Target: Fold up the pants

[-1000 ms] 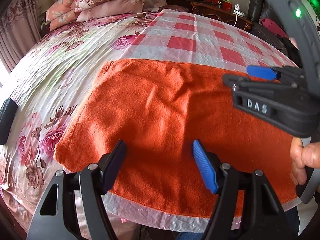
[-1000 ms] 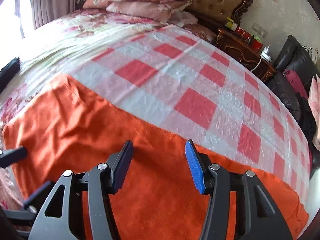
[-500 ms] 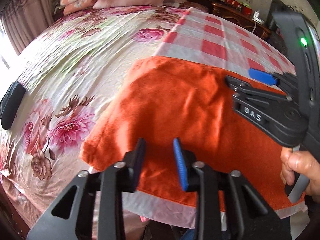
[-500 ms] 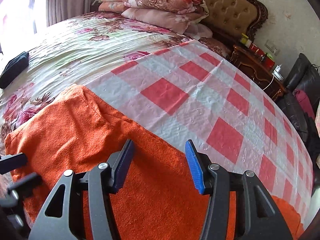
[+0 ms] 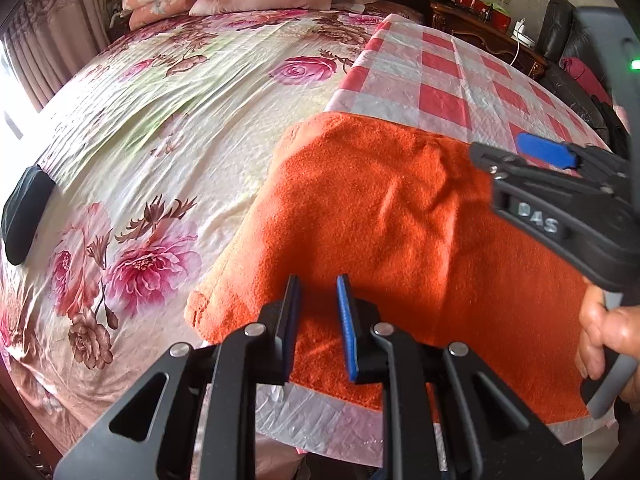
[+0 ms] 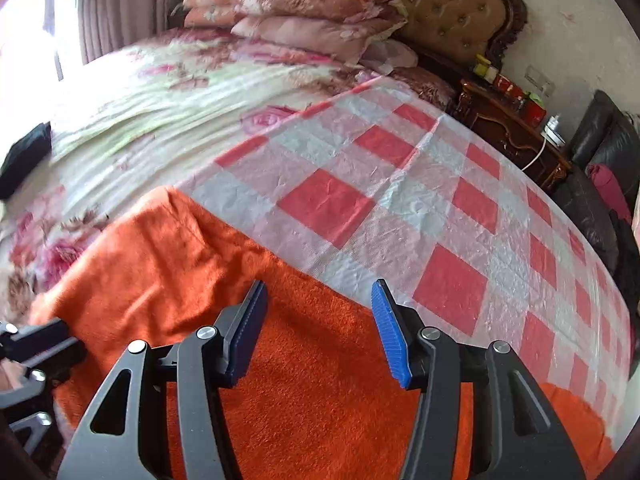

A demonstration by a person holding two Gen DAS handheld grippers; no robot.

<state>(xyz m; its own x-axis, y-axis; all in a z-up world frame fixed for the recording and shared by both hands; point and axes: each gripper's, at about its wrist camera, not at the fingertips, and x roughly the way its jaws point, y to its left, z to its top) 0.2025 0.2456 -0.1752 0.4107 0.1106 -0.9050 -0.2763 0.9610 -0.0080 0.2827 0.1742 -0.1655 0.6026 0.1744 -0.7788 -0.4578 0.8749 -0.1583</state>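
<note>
Pants (image 5: 400, 232), orange fleece, lie flat on checked sheet (image 5: 436, 76) at near bed edge. Your left gripper (image 5: 318, 308) hovers above their near-left hem; jaws closing, narrow gap, whether cloth is pinched I cannot tell. Your right gripper (image 6: 318, 328) hangs over pants' far edge; jaws opening, well apart, fabric below, nothing gripped.

Home bedroom: floral bed (image 5: 160, 128), stacked pillows (image 6: 304, 12), tufted headboard (image 6: 452, 12).
</note>
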